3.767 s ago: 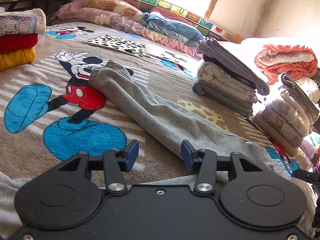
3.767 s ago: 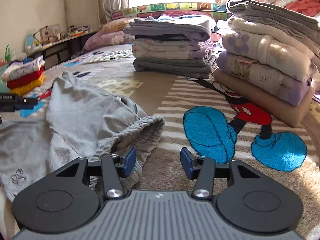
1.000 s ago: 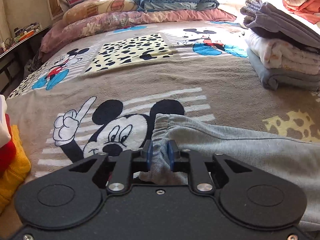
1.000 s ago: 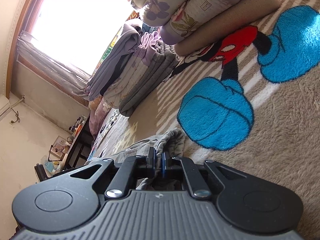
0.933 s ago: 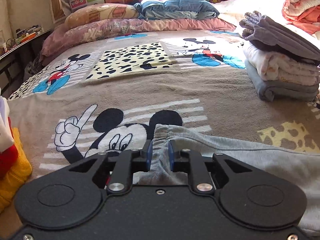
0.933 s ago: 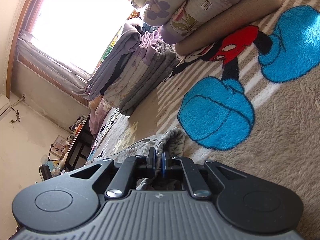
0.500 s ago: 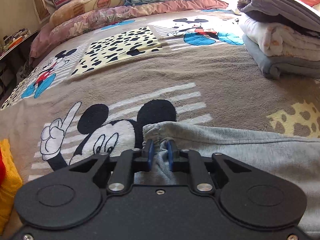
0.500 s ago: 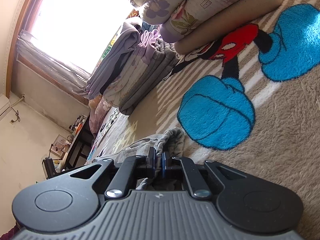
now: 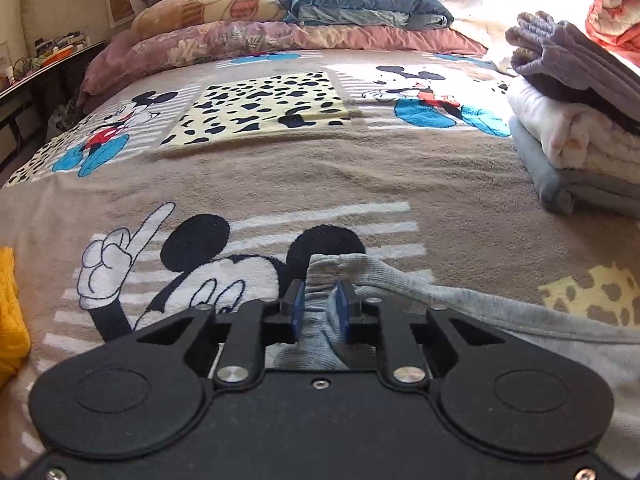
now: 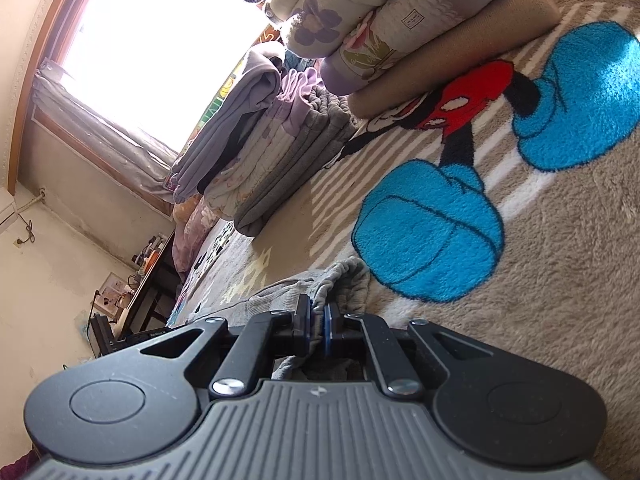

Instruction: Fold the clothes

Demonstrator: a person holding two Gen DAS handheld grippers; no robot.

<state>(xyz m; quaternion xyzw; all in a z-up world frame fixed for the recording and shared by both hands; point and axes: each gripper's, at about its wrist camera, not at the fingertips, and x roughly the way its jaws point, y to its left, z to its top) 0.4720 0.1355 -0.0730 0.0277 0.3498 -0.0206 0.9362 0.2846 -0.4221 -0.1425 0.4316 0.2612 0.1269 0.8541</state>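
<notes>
Grey sweatpants (image 9: 460,308) lie on a Mickey Mouse blanket (image 9: 280,176) on the bed. My left gripper (image 9: 320,308) is shut on the cuff end of a pant leg, over Mickey's ear. The leg runs off to the right. In the right wrist view, my right gripper (image 10: 316,322) is shut on the gathered waistband of the sweatpants (image 10: 344,280), held close to the blanket (image 10: 560,280). That view is tilted.
A stack of folded clothes (image 9: 580,128) stands at the right, and shows in the right wrist view (image 10: 272,152) beside a taller pile (image 10: 380,28). Pillows (image 9: 280,24) line the headboard. A yellow folded item (image 9: 10,312) sits at the left edge.
Since 3.8 s ago both grippers closed on the sweatpants. Over the last second the left gripper drew the cuff back slightly; the right gripper stayed put.
</notes>
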